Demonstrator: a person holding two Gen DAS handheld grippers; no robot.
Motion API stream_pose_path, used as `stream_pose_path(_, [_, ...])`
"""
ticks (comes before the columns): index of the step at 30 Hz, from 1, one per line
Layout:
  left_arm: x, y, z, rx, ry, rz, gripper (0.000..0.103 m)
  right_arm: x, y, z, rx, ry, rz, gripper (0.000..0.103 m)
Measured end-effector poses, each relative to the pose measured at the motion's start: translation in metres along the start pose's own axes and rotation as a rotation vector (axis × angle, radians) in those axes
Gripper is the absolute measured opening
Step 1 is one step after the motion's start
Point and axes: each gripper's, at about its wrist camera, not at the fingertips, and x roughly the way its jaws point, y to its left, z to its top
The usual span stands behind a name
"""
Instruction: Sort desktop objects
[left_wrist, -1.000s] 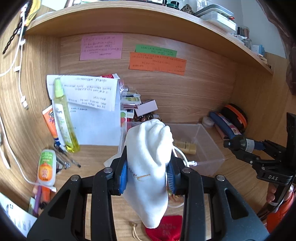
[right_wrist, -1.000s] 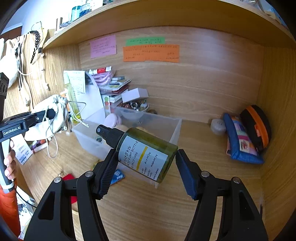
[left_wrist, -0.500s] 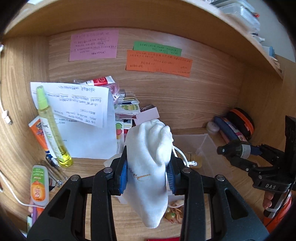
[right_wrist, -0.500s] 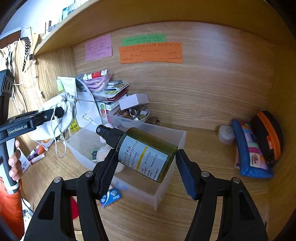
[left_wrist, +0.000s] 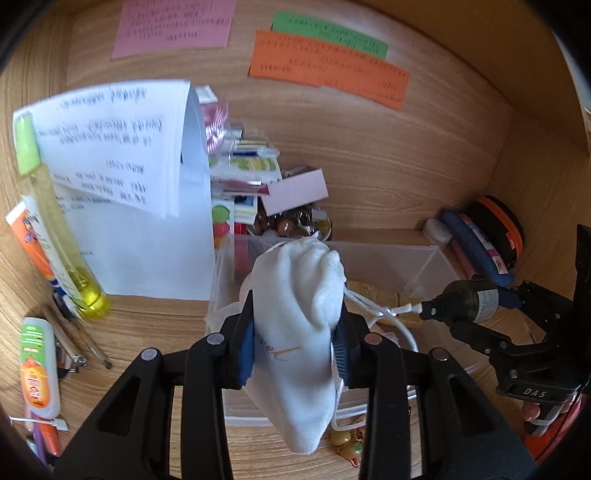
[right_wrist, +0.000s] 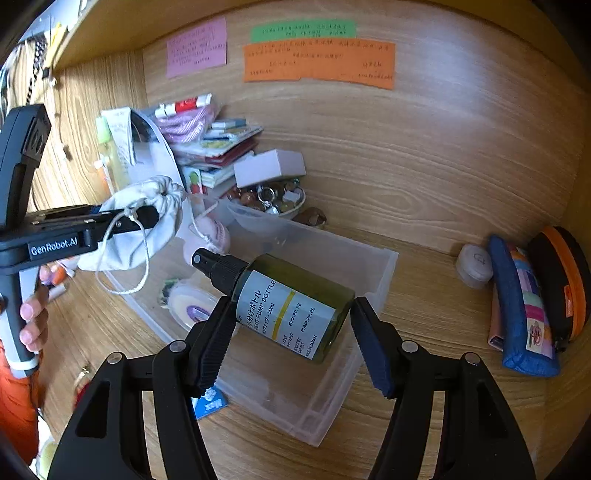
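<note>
I am pinching a white drawstring pouch (left_wrist: 295, 332) between the blue pads of my left gripper (left_wrist: 295, 343), its gathered mouth pointing up and its cords trailing, and I am holding it in the air over the near left end of the clear plastic bin (right_wrist: 373, 291). My right gripper (right_wrist: 295, 332) is clamping a dark green pump bottle (right_wrist: 291, 306) across its labelled body, tilted with the black nozzle up to the left, above the bin's near wall, while a tape roll (right_wrist: 192, 301) is lying inside the bin.
</note>
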Motion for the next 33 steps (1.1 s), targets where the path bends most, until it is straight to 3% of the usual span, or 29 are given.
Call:
stream_pose_path(12, [0.032, 0.001, -0.01, 0.011, 0.082, 0.032, 0.035, 0.031, 0.009, 0.003, -0.147, 0.096, -0.12, 0.061])
stream_pose_path(20, [0.037, 0.002, -0.014, 0.023, 0.097, 0.065, 0.037, 0.049, 0.017, 0.005, -0.205, 0.131, -0.119, 0.061])
stream_pose_path(29, [0.036, -0.004, -0.017, 0.065, 0.081, 0.13, 0.047, 0.049, 0.018, 0.006, -0.242, 0.133, -0.129, 0.063])
stream_pose_path(33, [0.032, -0.008, -0.017, 0.086, 0.068, 0.125, 0.059, 0.046, 0.018, 0.005, -0.251, 0.143, -0.13, 0.063])
